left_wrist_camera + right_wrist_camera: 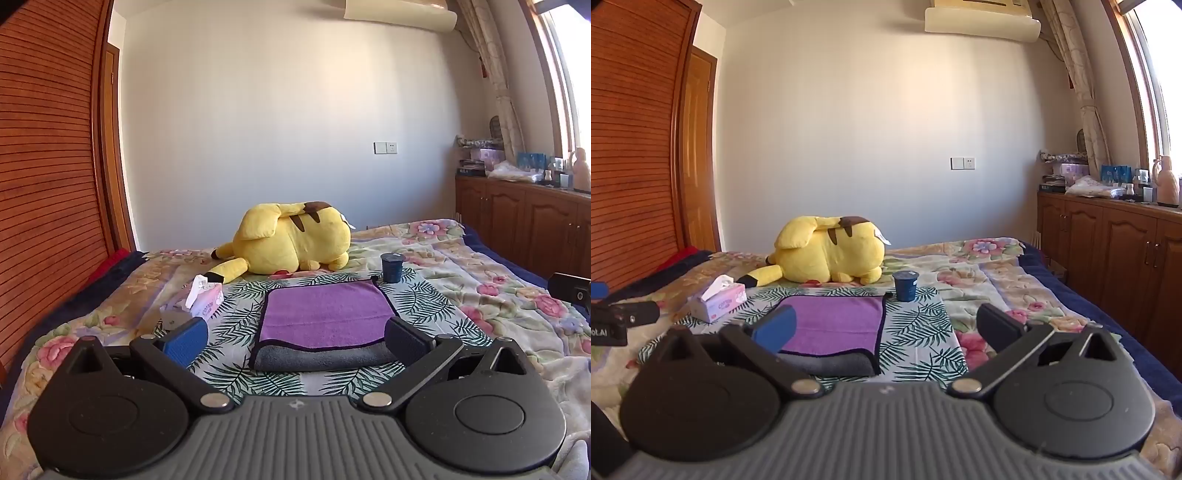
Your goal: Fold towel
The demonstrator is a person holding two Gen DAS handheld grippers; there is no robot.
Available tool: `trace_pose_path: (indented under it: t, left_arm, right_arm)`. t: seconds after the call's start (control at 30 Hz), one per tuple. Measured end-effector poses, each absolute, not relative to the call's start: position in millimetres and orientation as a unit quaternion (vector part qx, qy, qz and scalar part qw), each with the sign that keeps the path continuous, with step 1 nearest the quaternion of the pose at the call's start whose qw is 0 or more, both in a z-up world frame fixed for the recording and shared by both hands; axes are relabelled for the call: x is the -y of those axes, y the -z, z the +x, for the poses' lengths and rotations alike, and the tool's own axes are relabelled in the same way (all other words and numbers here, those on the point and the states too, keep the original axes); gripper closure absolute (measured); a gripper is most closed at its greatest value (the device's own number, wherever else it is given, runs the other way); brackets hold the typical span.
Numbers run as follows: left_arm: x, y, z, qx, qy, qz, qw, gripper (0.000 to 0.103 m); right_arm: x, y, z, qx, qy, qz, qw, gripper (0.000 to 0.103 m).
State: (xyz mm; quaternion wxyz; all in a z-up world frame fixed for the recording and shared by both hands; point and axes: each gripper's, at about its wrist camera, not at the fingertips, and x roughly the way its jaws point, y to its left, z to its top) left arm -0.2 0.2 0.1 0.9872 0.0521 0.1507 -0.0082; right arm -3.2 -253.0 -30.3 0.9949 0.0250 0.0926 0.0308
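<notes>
A towel [325, 314], purple on top with a grey underside, lies folded flat on the leaf-print cloth of the bed. It also shows in the right wrist view [834, 325]. My left gripper [295, 341] is open and empty, its fingers just short of the towel's near edge, one at each side. My right gripper [886, 330] is open and empty, held right of the towel's near right corner; its left finger [775, 328] overlaps the towel in view.
A yellow plush toy [291, 243] lies behind the towel. A dark blue cup [391, 267] stands at the towel's far right corner. A pink tissue box [205, 301] sits to the left. Wooden cabinets [1108, 251] run along the right of the bed.
</notes>
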Motion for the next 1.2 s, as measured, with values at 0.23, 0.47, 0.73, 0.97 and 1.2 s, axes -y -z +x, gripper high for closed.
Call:
trace_pose_path:
  t: [0.23, 0.47, 0.73, 0.97, 1.2]
  left_arm:
    - [-0.1, 0.0, -0.3, -0.152, 0.008, 0.055, 0.987, 0.016]
    - [-0.5, -0.2, -0.5, -0.152, 0.008, 0.055, 0.987, 0.016]
    - [-2.3, -6.6, 1.0, -0.151, 0.008, 0.057, 0.987, 0.016]
    - [-3.4, -1.3, 1.1, -0.151, 0.008, 0.058, 0.987, 0.016]
    - [-0.4, -1.9, 0.4, -0.151, 0.007, 0.061, 0.987, 0.016]
  right_arm:
    - [252.7, 30.7, -2.9, -0.093, -0.033, 0.027, 0.995, 0.000]
    - [252.7, 31.0, -2.0, -0.093, -0.033, 0.028, 0.995, 0.000]
    - [252.3, 29.0, -5.0, -0.094, -0.034, 0.028, 0.995, 0.000]
    - [251.5, 30.4, -3.1, -0.094, -0.034, 0.029, 0.995, 0.000]
    - [250.3, 30.7, -2.5, -0.095, -0.034, 0.029, 0.995, 0.000]
